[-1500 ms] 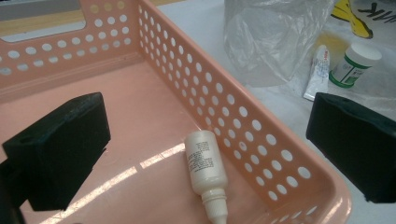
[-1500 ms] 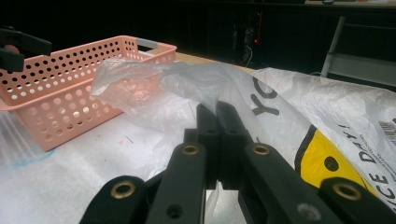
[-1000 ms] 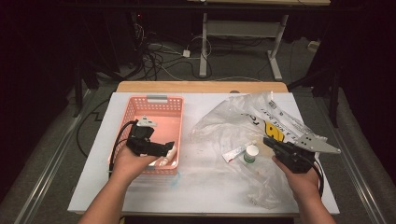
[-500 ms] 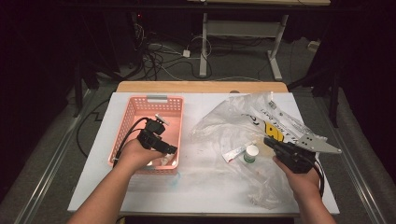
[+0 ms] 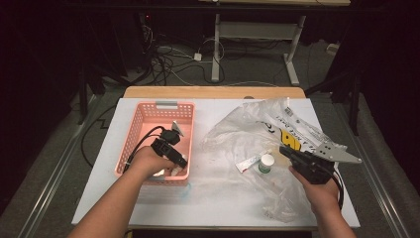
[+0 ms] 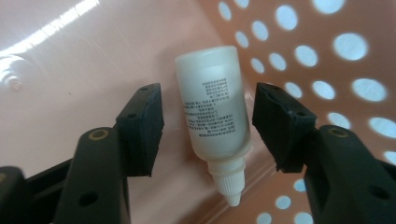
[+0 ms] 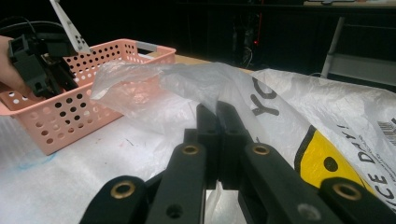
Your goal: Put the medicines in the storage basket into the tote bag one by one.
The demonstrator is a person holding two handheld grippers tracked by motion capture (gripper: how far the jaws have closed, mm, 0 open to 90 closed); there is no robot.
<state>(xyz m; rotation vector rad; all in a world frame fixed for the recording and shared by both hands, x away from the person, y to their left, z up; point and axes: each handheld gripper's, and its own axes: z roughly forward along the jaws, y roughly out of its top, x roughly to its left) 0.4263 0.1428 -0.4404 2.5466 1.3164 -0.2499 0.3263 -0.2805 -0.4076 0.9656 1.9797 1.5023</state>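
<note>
Bottle [image 6: 215, 114], a small white dropper with fine print on its side, is seen lying in the pink basket [image 6: 327, 28], nozzle toward the camera, between the spread fingers [image 6: 140, 126] of the left gripper [image 6: 208, 128]. Neither pad is seen touching it; clear gaps are visible on both sides, so the bottle is judged to rest freely on the basket floor by the perforated wall.

From the high view, the left gripper [image 5: 171, 153] is shown dipped into the near end of the basket [image 5: 148, 111], held by the left hand [image 5: 146, 163]. The right gripper [image 5: 297, 158] is held over the clear plastic bag [image 5: 237, 131] on the white table [image 5: 208, 198]. In the right gripper view its fingers [image 7: 208, 135] are pressed together with a fold of the bag [image 7: 187, 88] caught at their tips, so the bag appears to be pinned or lifted open.

One item is thus judged delivered. Still lying on the bag, just ahead of the right gripper's fingers, are a green-and-white jar [image 5: 266, 163] and a small tube [image 5: 247, 162], touching or nearly so. These appear to be what is left to move across. The sorting is taken to be under way and partly done, with a withdrawal of the left gripper from the basket expected to come first.
</note>
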